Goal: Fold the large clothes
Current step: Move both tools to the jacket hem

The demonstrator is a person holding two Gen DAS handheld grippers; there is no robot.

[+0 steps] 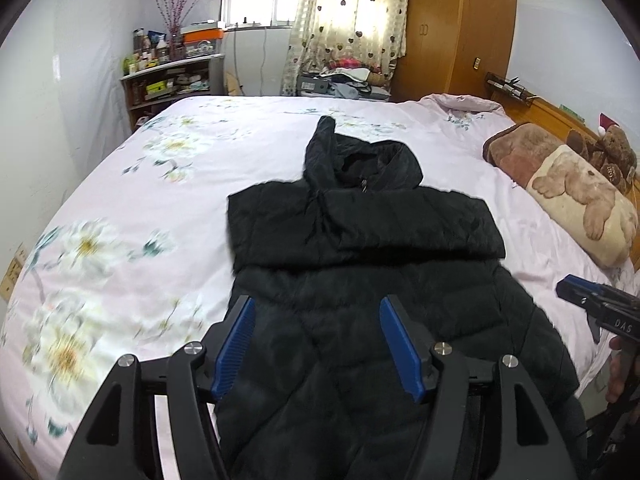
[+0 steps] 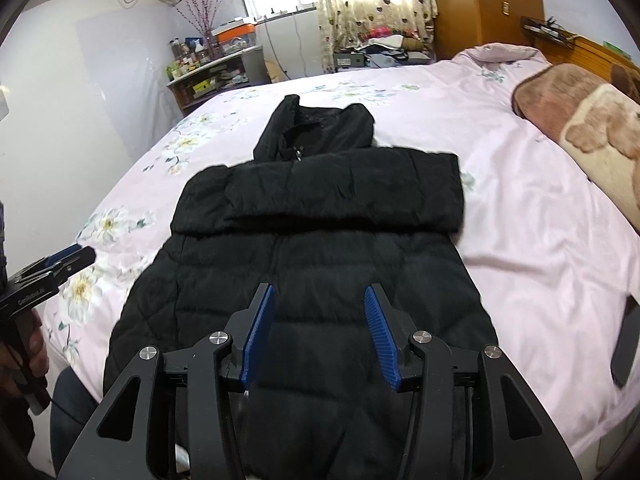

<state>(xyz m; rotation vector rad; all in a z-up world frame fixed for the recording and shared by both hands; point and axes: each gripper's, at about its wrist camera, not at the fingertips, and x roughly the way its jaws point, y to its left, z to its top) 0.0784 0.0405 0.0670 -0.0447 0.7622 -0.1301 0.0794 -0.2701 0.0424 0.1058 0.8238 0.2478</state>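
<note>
A black padded jacket [image 1: 368, 264] lies flat on the bed [image 1: 160, 200], which is covered by a pale pink sheet printed with white and yellow flowers. The jacket's hem end hangs toward the near edge of the bed, and its hood [image 1: 360, 156] points toward the far edge. Both sleeves are folded in across the chest, forming a thick band [image 2: 328, 196] that runs from one side of the garment to the other just below the collar.

The left hand-held gripper [image 1: 318, 344] hovers over the lower part of the jacket with its blue-padded jaws standing apart and nothing between them; no pad touches the cloth. The right hand-held gripper [image 2: 320, 332] hangs likewise over the lower body of the jacket, jaws apart and empty. In the left wrist view the right one shows at the right border, held by a hand [image 1: 620, 372]; in the right wrist view the left one shows at the left border, also in a hand [image 2: 28, 344].

Near the bed's right edge lie a brown and cream pillow [image 1: 560, 192] with a bear picture and, behind it, a brown teddy bear [image 1: 612, 148] against the wooden headboard. Beyond the far edge of the bed stand a cluttered shelf unit [image 1: 172, 80], a window with a heart-patterned curtain [image 1: 344, 12] and a wooden wardrobe [image 1: 456, 28]. A dark flat object [image 2: 626, 344] lies on the sheet near the right edge of the bed; what it is cannot be told.
</note>
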